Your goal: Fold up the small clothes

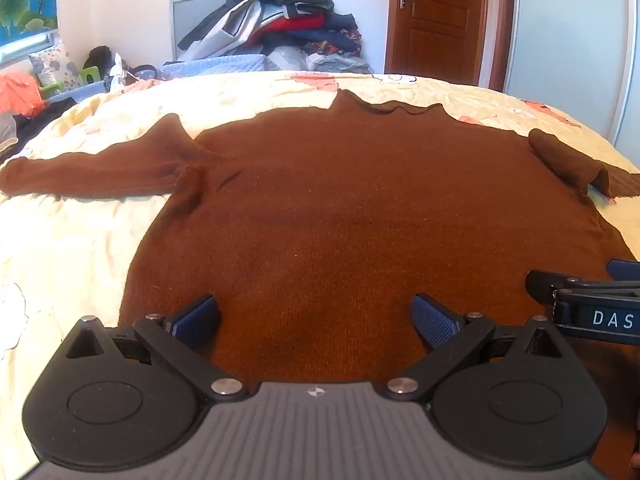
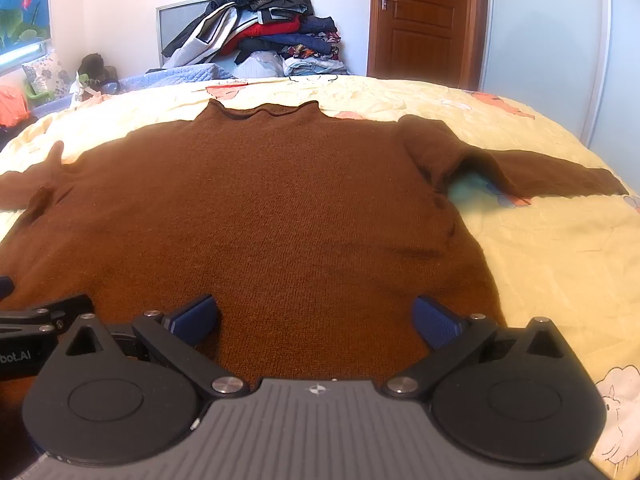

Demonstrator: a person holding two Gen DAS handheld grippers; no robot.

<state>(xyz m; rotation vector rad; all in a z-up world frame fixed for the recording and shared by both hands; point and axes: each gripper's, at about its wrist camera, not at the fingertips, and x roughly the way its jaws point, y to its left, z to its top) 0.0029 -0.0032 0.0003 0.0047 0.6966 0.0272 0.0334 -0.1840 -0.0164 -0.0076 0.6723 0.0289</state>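
Observation:
A brown knitted sweater (image 1: 352,208) lies spread flat on the bed, collar (image 1: 390,108) at the far end, hem toward me. Its left sleeve (image 1: 88,172) stretches out sideways; its right sleeve (image 2: 532,172) stretches out to the right. My left gripper (image 1: 316,320) is open and empty, low over the hem on the sweater's left half. My right gripper (image 2: 316,320) is open and empty, low over the hem on the right half. The right gripper also shows in the left wrist view (image 1: 588,304) at the right edge, and the left gripper in the right wrist view (image 2: 36,320).
The bed has a pale yellow cartoon-print cover (image 1: 72,240). A pile of clothes (image 1: 280,20) is heaped beyond the far edge of the bed. A wooden door (image 1: 436,16) stands behind. Pillows and clutter (image 1: 48,76) sit at the far left.

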